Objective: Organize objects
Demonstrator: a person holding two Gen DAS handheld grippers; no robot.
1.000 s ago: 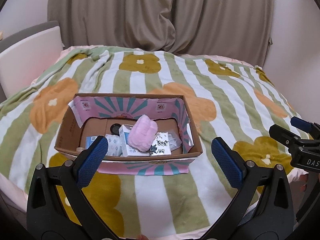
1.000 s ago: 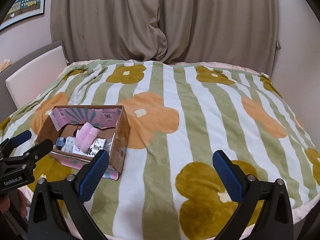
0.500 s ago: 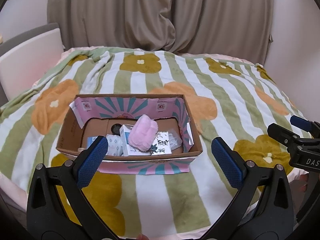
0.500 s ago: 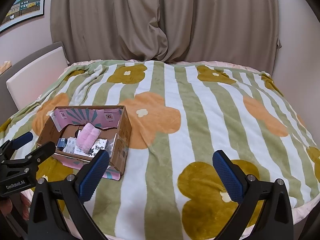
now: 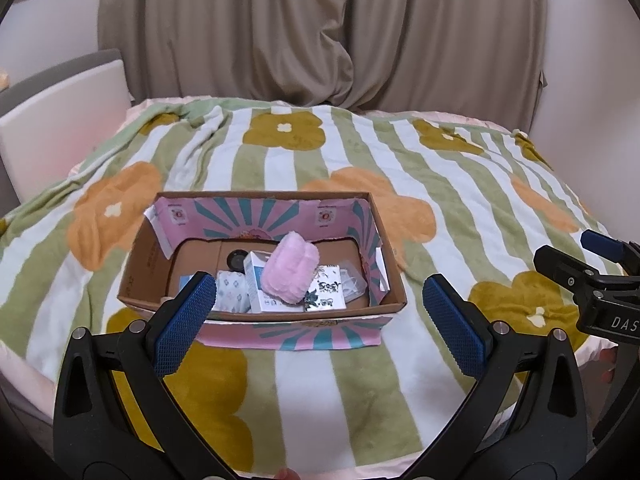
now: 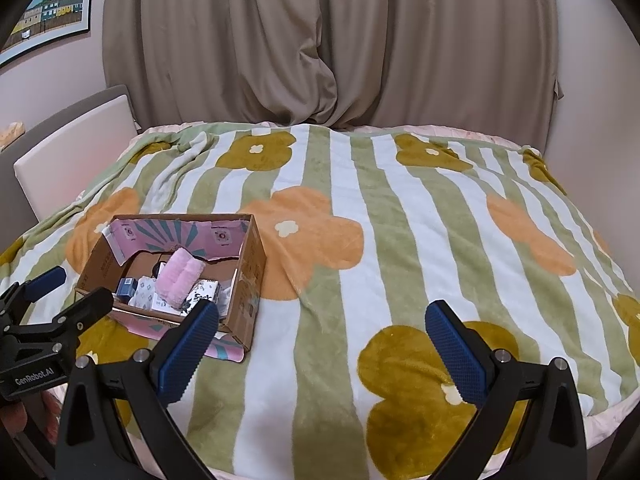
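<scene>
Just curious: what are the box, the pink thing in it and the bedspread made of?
Box: looks like brown cardboard, matte, printed pink liner. Pink thing: fluffy, probably plush fabric. Bedspread: soft fleece-like cloth, judging by its fuzzy nap.

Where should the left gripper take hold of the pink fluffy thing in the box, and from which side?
Probably from above, with the left gripper closing across the narrow width of the pink fluffy thing. It lies on top of the white packets in the cardboard box, so its upper part is free, while the box walls block a sideways approach.
</scene>
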